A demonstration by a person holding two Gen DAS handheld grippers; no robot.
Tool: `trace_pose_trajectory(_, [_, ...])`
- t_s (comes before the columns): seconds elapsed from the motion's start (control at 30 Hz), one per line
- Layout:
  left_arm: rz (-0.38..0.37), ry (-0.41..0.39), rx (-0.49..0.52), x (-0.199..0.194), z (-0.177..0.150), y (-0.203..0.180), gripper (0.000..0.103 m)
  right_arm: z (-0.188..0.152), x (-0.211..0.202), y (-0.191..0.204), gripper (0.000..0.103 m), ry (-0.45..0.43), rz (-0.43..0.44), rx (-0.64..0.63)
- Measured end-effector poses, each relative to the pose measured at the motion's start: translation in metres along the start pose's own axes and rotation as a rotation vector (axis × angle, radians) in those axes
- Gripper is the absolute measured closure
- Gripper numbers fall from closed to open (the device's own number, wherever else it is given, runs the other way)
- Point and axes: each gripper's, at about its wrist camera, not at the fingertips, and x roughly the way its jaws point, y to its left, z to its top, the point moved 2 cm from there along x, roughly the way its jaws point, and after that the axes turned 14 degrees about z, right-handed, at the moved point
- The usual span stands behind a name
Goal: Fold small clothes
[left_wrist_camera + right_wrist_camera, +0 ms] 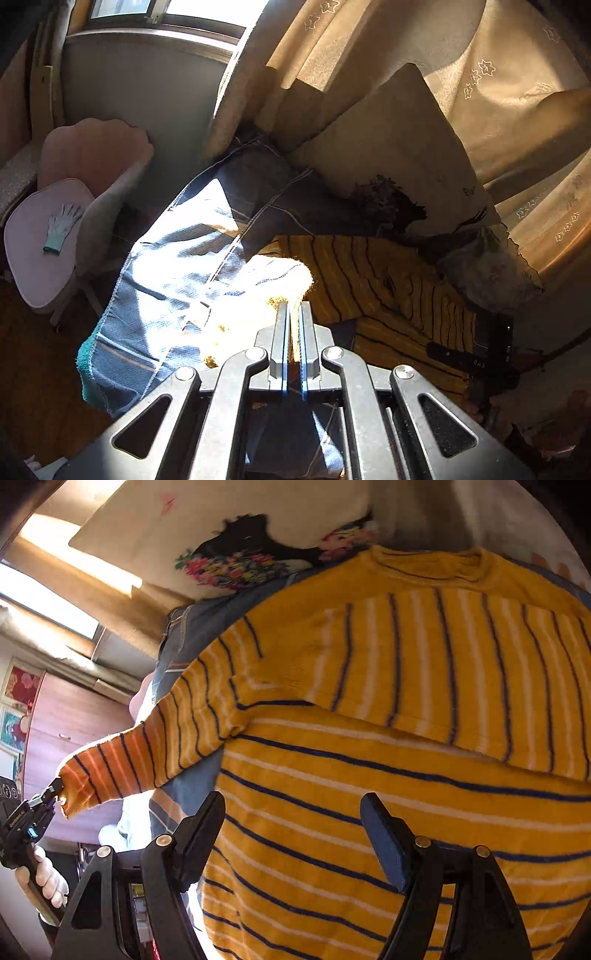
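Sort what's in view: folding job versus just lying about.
Job: striped yellow sweater; its sleeve cuff, pinched in the left claw; open right claw.
Lying about: embroidered pillow; glove on pink chair; curtain.

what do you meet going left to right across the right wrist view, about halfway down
wooden cabinet → left hand-held gripper pinching the sleeve cuff → striped sleeve → yellow sweater body

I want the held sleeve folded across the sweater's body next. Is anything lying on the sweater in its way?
Nothing visible does. The left claw is shut on the sleeve cuff, out beyond the sweater. The other sleeve already lies folded across the chest. The open right claw hovers over the lower body.
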Motion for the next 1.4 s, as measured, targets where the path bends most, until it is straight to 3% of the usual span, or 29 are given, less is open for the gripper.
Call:
trace_pose_trajectory(0.2, [-0.168, 0.090, 0.190, 0.040, -0.012, -0.161, 0.099, -0.026, -0.082, -0.084, 0.022, -0.139, -0.030, 0.163])
trace_pose_trajectory(0.4, [-0.366, 0.205, 0.321, 0.096, -0.047, -0.328, 0.099, -0.061, -0.151, -0.148, 0.022, -0.247, -0.081, 0.292])
trace_pose_trajectory(0.5, [-0.359, 0.277, 0.382, 0.131, -0.072, -0.383, 0.095, -0.074, -0.175, -0.166, 0.022, -0.282, -0.090, 0.324])
trace_pose_trajectory(0.57, [-0.371, 0.334, 0.394, 0.140, -0.091, -0.397, 0.095, -0.078, -0.188, -0.174, 0.022, -0.303, -0.087, 0.332])
trace_pose_trajectory(0.67, [-0.374, 0.343, 0.422, 0.134, -0.107, -0.393, 0.088, -0.075, -0.197, -0.173, 0.022, -0.314, -0.115, 0.281])
trace_pose_trajectory(0.73, [-0.338, 0.316, 0.434, 0.124, -0.112, -0.378, 0.072, -0.067, -0.195, -0.165, 0.022, -0.304, -0.121, 0.226])
trace_pose_trajectory(0.77, [-0.317, 0.301, 0.432, 0.119, -0.113, -0.367, 0.070, -0.062, -0.192, -0.159, 0.022, -0.298, -0.120, 0.194])
trace_pose_trajectory(0.9, [-0.194, 0.242, 0.388, 0.102, -0.111, -0.314, 0.068, -0.029, -0.166, -0.131, 0.022, -0.270, -0.124, 0.065])
trace_pose_trajectory(1.03, [-0.069, 0.192, 0.302, 0.093, -0.105, -0.255, 0.065, 0.003, -0.125, -0.110, 0.022, -0.214, -0.193, -0.062])
trace_pose_trajectory(1.13, [0.003, 0.174, 0.233, 0.091, -0.101, -0.219, 0.064, 0.017, -0.094, -0.112, 0.023, -0.148, -0.255, -0.067])
trace_pose_trajectory(1.2, [0.022, 0.173, 0.190, 0.090, -0.100, -0.199, 0.064, 0.019, -0.085, -0.109, 0.024, -0.151, -0.300, -0.083])
trace_pose_trajectory(1.27, [0.034, 0.178, 0.156, 0.090, -0.100, -0.182, 0.063, 0.019, -0.079, -0.102, 0.048, -0.135, -0.272, -0.106])
trace_pose_trajectory(1.33, [0.043, 0.183, 0.132, 0.094, -0.099, -0.171, 0.062, 0.020, -0.072, -0.096, 0.095, -0.091, -0.264, -0.123])
trace_pose_trajectory(1.4, [0.048, 0.187, 0.114, 0.097, -0.097, -0.162, 0.062, 0.019, -0.072, -0.094, 0.095, -0.075, -0.230, -0.109])
